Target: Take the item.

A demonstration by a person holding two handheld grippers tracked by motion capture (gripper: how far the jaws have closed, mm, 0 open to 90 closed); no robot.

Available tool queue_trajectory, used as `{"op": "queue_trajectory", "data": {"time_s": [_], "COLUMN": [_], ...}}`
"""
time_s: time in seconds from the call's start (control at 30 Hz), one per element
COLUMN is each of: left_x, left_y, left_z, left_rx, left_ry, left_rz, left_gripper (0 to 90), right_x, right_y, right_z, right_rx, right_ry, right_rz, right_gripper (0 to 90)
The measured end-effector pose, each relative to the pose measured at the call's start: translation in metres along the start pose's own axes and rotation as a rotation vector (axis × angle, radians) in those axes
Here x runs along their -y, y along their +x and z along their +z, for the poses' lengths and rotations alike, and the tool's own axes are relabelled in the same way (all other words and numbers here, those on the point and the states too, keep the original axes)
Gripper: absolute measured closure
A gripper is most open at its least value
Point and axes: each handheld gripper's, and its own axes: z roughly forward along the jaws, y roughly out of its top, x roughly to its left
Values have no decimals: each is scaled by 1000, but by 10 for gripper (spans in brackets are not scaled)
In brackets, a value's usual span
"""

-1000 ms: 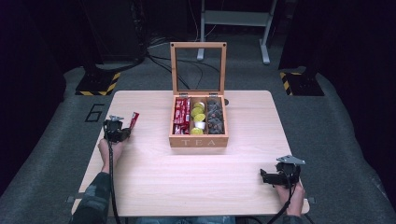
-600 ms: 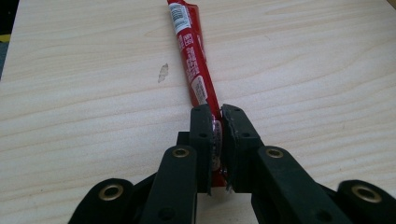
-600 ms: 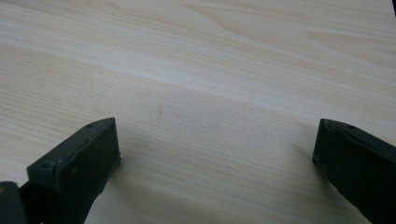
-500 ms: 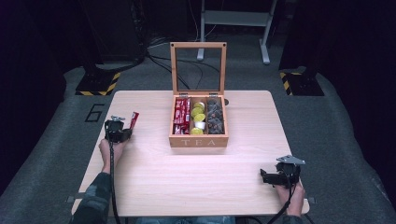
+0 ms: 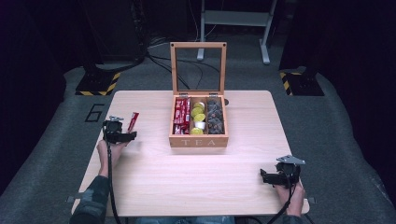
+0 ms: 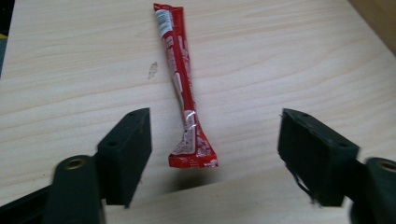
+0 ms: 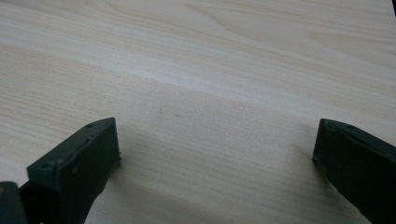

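Nothing has visibly shifted over the last second: the left gripper (image 5: pixel 122 136) remains by the table's left edge with its jaws spread wide and empty, the long red foil sachet (image 5: pixel 133 122) lying flat on the pale wooden table (image 5: pixel 187 172) just beyond them, so any pick-up looks not yet begun. The left gripper view alone shows the sachet's (image 6: pixel 183 88) near crimped end between the jaws, untouched. High view adds the open wooden tea box (image 5: pixel 199 122) mid-table and the right gripper (image 5: pixel 275 177), wide open and empty, at the near right corner.
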Motion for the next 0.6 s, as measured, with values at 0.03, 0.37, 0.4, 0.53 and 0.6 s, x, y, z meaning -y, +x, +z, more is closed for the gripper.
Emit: {"op": "queue_trajectory", "data": {"time_s": [0.03,0.37,0.4,0.53,0.6], "left_x": [0,8,9,14,16], "left_y": [-1,-10,-11,-14,-15], "left_z": [-2,-20,-23,-31,-35], "left_rx": [1,19,16,15,20], "left_ry": [0,-26,-37,-50,-50], "left_rz": [3,25,26,45,50], "left_gripper": [211,107,106,99,96], "right_x": [0,0,0,0,0], "right_y": [0,0,0,0,0], "right_z": [0,0,0,0,0], "right_rx": [0,0,0,1,1], "right_ry": [0,1,0,0,0], "right_rz": [0,0,0,1,0], "right_gripper": [0,0,0,0,0]}}
